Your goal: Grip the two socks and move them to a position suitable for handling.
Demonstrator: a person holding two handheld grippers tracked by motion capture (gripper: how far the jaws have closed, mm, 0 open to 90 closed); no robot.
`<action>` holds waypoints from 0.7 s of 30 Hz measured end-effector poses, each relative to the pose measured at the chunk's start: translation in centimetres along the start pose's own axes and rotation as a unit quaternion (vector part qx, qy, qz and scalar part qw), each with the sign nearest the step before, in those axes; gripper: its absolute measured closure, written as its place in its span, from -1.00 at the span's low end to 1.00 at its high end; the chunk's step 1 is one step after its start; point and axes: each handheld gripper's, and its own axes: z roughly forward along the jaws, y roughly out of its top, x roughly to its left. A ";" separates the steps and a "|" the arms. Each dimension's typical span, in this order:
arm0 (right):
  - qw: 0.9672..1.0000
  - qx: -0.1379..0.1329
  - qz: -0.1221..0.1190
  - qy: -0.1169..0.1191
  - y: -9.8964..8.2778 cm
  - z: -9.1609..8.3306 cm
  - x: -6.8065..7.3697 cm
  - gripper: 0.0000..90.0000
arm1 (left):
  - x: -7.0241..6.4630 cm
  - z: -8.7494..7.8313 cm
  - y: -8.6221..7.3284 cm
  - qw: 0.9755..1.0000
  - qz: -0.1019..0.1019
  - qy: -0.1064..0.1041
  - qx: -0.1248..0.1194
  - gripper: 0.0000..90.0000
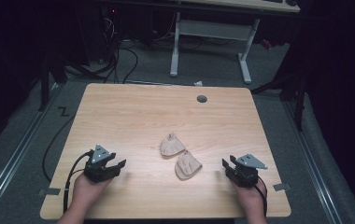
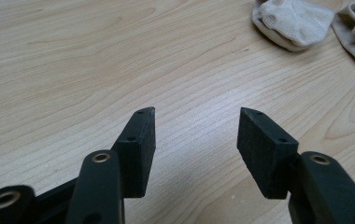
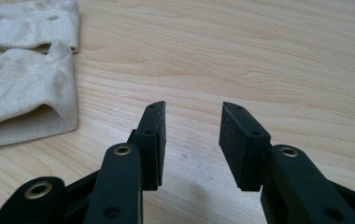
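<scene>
high view: fixed overhead, facing forward and down, far, whole table | left gripper view: low, close to tabletop, aimed toward socks far right | right gripper view: low, close, socks near left | shared: socks, wood surface

The right tongs rise from six o'clock with the jaws apart and nothing between them, above the wooden desk. At nine o'clock lies a beige sock. Another beige sock lies at eleven o'clock, touching it.
</scene>
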 end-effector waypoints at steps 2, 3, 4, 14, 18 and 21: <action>1.000 -0.002 0.001 0.001 0.0 -0.1 0.0 0.36 | 0.1 0.1 0.0 1.000 -0.002 -0.003 -0.002 0.03; 1.000 -0.002 0.001 0.001 0.0 -0.1 0.0 0.36 | 0.1 0.1 0.0 1.000 -0.002 -0.003 -0.002 0.03; 1.000 -0.003 -0.001 -0.001 0.0 -0.3 0.0 0.36 | 0.0 0.1 0.1 1.000 0.000 -0.002 -0.005 0.02; 1.000 -0.005 -0.001 0.003 0.1 -0.4 0.2 0.37 | -0.6 0.0 0.0 1.000 0.008 -0.009 0.000 0.01; 1.000 -0.003 -0.003 0.007 0.2 -0.1 0.4 0.38 | -0.6 -0.2 0.1 1.000 0.000 -0.016 -0.005 0.00; 1.000 -0.001 -0.004 0.009 0.2 0.0 0.4 0.39 | -0.7 -0.1 0.2 1.000 0.001 -0.017 -0.006 0.00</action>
